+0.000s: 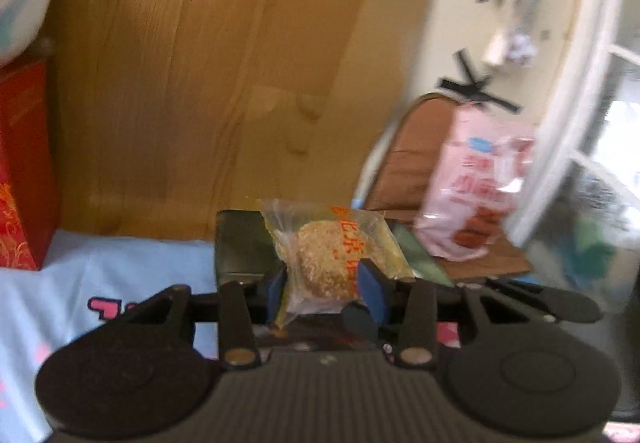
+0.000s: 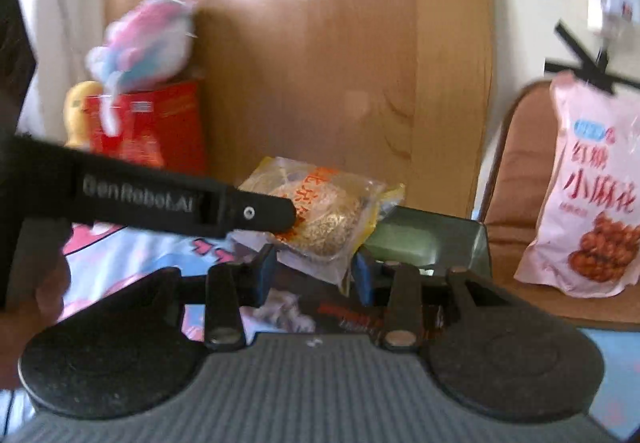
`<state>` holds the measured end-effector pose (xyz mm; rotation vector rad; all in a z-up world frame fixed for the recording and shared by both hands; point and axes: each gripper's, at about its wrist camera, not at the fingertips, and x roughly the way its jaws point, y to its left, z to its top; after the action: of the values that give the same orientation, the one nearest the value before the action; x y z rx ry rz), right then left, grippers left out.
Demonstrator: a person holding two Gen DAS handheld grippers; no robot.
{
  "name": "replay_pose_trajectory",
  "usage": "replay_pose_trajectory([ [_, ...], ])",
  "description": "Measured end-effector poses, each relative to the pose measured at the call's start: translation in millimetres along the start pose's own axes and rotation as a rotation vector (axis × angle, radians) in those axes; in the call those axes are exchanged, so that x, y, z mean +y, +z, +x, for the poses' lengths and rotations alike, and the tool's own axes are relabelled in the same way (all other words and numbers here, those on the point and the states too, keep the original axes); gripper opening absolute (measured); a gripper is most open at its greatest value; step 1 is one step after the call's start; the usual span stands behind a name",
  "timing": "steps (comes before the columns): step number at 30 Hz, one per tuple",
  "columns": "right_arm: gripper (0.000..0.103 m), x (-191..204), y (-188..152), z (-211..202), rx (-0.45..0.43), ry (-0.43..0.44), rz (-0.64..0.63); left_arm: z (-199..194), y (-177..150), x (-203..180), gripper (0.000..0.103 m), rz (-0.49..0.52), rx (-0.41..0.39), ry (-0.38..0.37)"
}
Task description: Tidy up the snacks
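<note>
A red box (image 1: 22, 171) stands left. The left gripper (image 1: 322, 285) pinches a clear-wrapped sesame cake (image 1: 326, 259) above the cloth (image 1: 120, 267). The right gripper (image 2: 316, 271), jaws spread, sits just below it. A pink bag (image 2: 592, 195) leans right.

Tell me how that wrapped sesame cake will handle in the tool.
The sesame cake sits in a loose clear wrapper, so it may slip. Its crumbly look suggests it could crack under a hard squeeze. The left tool holds it; probably light.

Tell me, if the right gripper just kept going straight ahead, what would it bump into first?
Probably the wrapped sesame cake, held by the left gripper right ahead of the open right gripper; depth is unclear.
</note>
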<state>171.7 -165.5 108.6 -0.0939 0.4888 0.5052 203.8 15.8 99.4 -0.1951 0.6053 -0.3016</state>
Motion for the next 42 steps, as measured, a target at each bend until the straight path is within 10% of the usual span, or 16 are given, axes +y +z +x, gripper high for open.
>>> replay_pose_trajectory([
  [5, 0.064, -5, 1, 23, 0.014, -0.054, 0.01, 3, -2, 19, 0.06, -0.013, 0.009, 0.051],
  [11, 0.063, -18, -27, -32, -0.065, 0.031, 0.111, -48, -40, 47, 0.064, -0.109, -0.003, 0.016],
  [23, 0.043, -15, -68, 9, 0.26, 0.233, 0.317, -93, -142, 40, 0.05, -0.259, 0.115, -0.073],
  [35, 0.042, 73, -116, -61, 0.219, 0.399, -0.029, -130, -163, 68, 0.051, -0.327, 0.095, -0.048],
  [42, 0.054, 92, -128, -88, 0.127, 0.285, -0.215, -147, -166, 84, 0.053, -0.378, 0.069, -0.067],
])
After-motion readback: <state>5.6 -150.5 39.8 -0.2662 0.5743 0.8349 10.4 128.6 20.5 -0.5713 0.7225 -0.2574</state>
